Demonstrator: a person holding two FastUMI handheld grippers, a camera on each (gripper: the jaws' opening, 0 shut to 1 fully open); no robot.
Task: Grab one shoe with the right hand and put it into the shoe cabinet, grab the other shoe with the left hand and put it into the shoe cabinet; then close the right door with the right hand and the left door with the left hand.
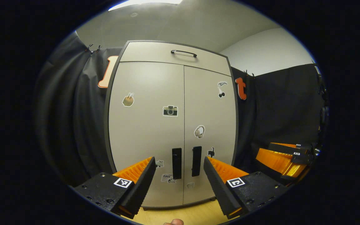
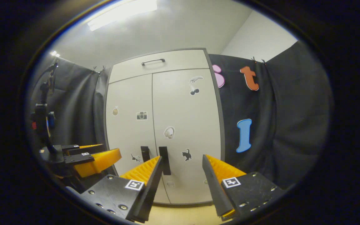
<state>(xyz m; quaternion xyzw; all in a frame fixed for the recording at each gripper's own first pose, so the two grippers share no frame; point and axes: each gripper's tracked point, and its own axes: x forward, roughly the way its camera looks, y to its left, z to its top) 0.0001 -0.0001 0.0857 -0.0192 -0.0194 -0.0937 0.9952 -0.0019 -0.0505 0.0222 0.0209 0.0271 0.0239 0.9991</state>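
Left gripper view looks straight at the cabinet (image 1: pixel 170 125), whose left door (image 1: pixel 145 131) and right door (image 1: pixel 209 125) both stand flush and shut under a top drawer (image 1: pixel 173 57) with a bar handle. The left gripper (image 1: pixel 179 165) hangs in front of the doors, apart from them, its fingers spread wide with nothing between them; the two dark door pulls (image 1: pixel 177 163) show in the gap. Farther off at the right edge sits the right gripper (image 1: pixel 284 156), near the cabinet's right side against the cloth wall.

Right gripper view shows the cabinet (image 2: pixel 162 131) slightly left of centre, doors shut, stickers on both. The right gripper (image 2: pixel 182 164) is held short of the right door (image 2: pixel 186 134), fingers apart and empty. The left gripper (image 2: pixel 95 159) shows low at the left, before the left door (image 2: pixel 130 125). A strip of pale wood floor (image 2: pixel 180 215) lies below the cabinet.
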